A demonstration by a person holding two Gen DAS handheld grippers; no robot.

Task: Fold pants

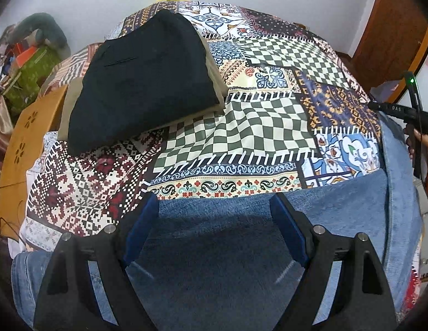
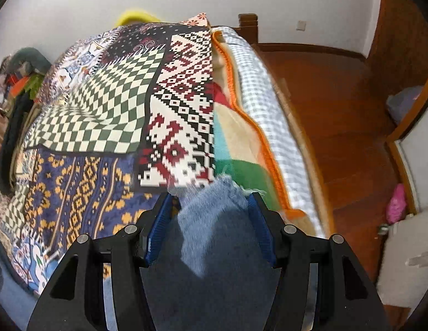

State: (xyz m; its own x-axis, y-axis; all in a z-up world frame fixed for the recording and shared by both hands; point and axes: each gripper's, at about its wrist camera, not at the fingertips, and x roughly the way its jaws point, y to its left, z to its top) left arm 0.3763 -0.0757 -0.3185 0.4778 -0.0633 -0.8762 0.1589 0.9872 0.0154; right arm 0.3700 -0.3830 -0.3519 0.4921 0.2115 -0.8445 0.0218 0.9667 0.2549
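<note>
Blue jeans (image 1: 338,209) lie across the near edge of a patchwork-covered bed. My left gripper (image 1: 214,201) is open, its blue pads (image 1: 285,226) spread wide over the flat denim. In the right wrist view my right gripper (image 2: 211,195) is open around the frayed hem of a jeans leg (image 2: 214,215), which lies between the fingers; whether the pads touch it I cannot tell. The right gripper also shows in the left wrist view (image 1: 407,110) at the far right.
A stack of folded pants, black (image 1: 142,82) on top of beige, sits at the bed's far left. The patchwork bedspread (image 1: 241,127) covers the bed. A wooden board (image 1: 23,143) is at left. Wooden floor (image 2: 338,110) lies right of the bed.
</note>
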